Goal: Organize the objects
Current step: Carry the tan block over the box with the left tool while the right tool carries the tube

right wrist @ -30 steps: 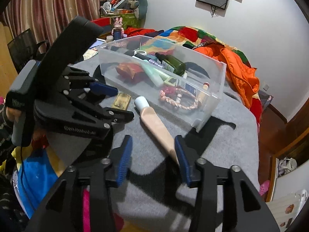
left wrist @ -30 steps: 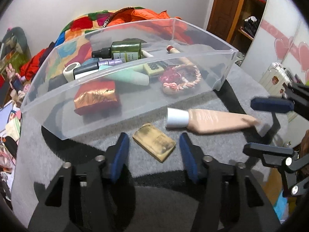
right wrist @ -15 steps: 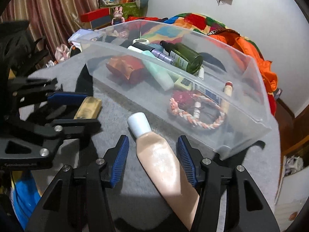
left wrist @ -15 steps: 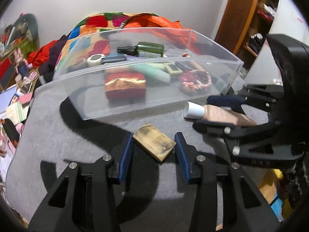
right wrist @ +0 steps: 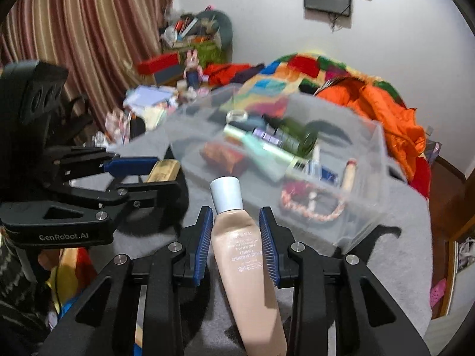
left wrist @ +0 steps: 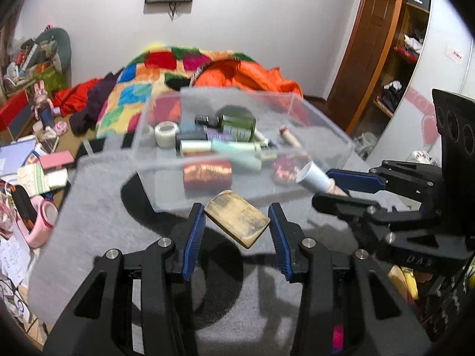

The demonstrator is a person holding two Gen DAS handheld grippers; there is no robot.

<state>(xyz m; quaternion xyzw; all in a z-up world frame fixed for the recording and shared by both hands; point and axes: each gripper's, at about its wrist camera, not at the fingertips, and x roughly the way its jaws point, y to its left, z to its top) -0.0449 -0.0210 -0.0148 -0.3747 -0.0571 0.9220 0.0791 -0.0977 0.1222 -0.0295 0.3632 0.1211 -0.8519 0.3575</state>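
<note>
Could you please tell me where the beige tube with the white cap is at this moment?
The beige tube sits between the right gripper fingers in the right wrist view, cap pointing toward the clear bin; the left gripper is on its left.

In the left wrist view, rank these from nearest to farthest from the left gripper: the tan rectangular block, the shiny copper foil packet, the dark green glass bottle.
1. Tan rectangular block: between the left gripper's fingers.
2. Shiny copper foil packet: just ahead, behind the clear plastic bin's near wall.
3. Dark green glass bottle: deeper in the bin.
</note>
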